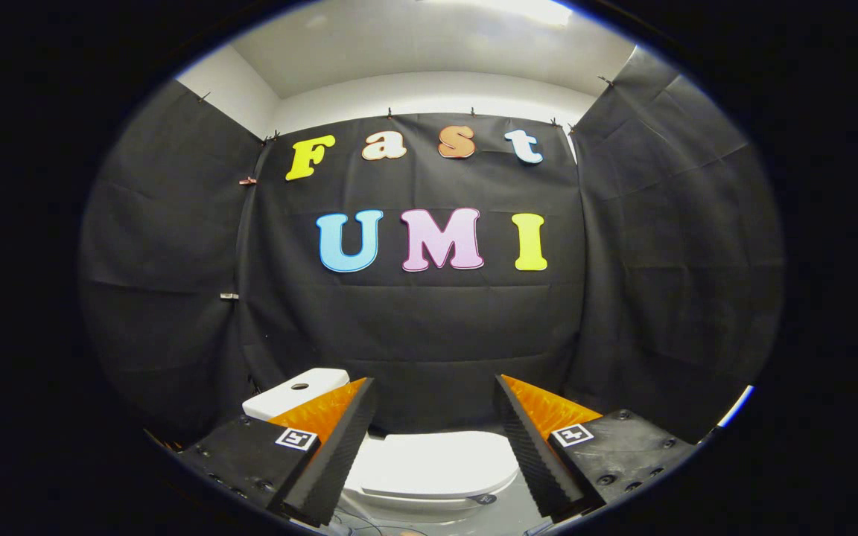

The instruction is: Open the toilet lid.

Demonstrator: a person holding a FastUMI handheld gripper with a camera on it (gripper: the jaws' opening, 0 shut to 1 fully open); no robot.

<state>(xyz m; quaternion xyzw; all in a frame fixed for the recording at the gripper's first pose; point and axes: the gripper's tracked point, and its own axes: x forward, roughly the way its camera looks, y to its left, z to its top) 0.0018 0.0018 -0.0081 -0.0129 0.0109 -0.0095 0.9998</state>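
While the gripper (435, 387) hangs with its fingers spread wide, gripping nothing, the toilet lid (436, 465) sits closed low in the frame between them, tank (291, 392) at lower left.

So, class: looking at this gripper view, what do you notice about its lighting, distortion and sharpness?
Gripper view: fisheye bending curves the black cloth wall and ceiling; a ceiling light glares overexposed at the top; the closed white toilet lid is bright yet holds its edges; the open gripper is close but fairly sharp, its fingers apart and touching nothing; the wall's lower corners fall into shadow.
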